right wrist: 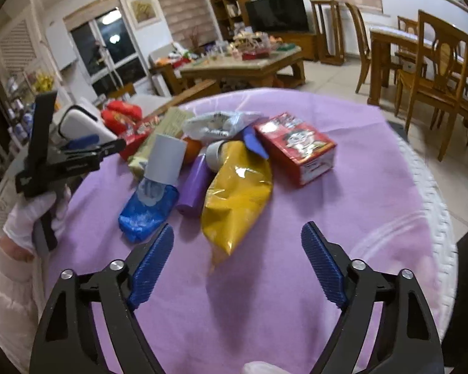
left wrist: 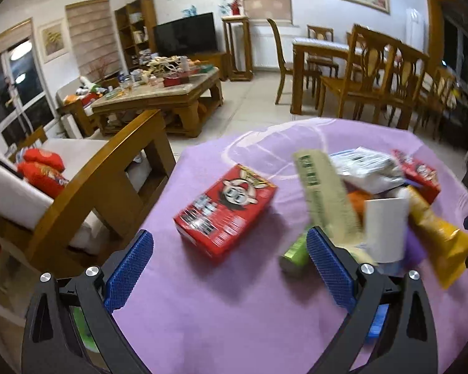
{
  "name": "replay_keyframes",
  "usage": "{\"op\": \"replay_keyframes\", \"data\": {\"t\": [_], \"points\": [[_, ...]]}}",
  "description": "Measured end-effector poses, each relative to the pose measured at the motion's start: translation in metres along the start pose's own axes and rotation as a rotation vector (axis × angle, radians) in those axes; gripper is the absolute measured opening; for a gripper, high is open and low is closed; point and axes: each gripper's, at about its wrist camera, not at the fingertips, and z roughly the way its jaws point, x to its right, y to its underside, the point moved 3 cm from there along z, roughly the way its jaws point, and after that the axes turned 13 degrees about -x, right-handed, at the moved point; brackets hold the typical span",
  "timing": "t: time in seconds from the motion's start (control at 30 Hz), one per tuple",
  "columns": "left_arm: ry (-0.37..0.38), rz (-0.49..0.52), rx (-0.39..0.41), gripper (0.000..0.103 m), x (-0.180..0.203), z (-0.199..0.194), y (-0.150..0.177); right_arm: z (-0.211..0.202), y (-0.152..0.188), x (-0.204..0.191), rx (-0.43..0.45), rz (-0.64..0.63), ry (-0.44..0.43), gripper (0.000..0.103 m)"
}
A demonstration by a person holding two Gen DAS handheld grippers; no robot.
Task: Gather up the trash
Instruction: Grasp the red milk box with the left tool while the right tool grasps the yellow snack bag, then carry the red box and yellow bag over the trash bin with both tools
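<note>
A heap of trash lies on the purple tablecloth (right wrist: pixel 358 193): a yellow snack bag (right wrist: pixel 237 196), a blue pouch (right wrist: pixel 146 212), a purple tube (right wrist: pixel 195 187), a white paper cup (right wrist: pixel 167 159), a white plastic bag (right wrist: pixel 218 124) and a red box (right wrist: pixel 299 146). My right gripper (right wrist: pixel 238 230) is open, its pads either side of the yellow bag's near end without touching it. My left gripper (left wrist: pixel 231 249) is open above the cloth, just short of another red box (left wrist: pixel 226 208). A green tube (left wrist: pixel 293 254) lies by its right pad. In the right wrist view the left gripper (right wrist: pixel 109 148) comes in from the left, held by a gloved hand (right wrist: pixel 34 212).
A wooden armchair (left wrist: pixel 109 174) with red cushions stands close to the table's left edge. Beyond it is a cluttered coffee table (left wrist: pixel 159 96), and a dining table with chairs (left wrist: pixel 374 78) stands far right. The table's white rim (right wrist: pixel 436 218) shows on the right.
</note>
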Motion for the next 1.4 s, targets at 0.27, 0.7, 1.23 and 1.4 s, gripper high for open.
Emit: {"op": "replay_keyframes", "data": {"t": [0.27,0.7,1.23,1.4], "points": [[0.018,0.051,-0.07,0.097,-0.012,0.033,-0.009,0.042,-0.021,0.004,-0.062,0.063,0.037,0.047],[0.075,-0.011,-0.132,0.05,-0.01,0.032,0.0,0.047,-0.022,-0.003,-0.047,0.051,0.019,0.038],[0.272,-0.024,0.123,0.05,0.056,-0.084,0.021,-0.04,0.024,0.002,0.139,0.022,-0.085,0.038],[0.341,0.037,0.172,0.05,0.11,-0.11,0.024,-0.074,0.041,0.021,0.199,0.05,-0.088,0.038]]}}
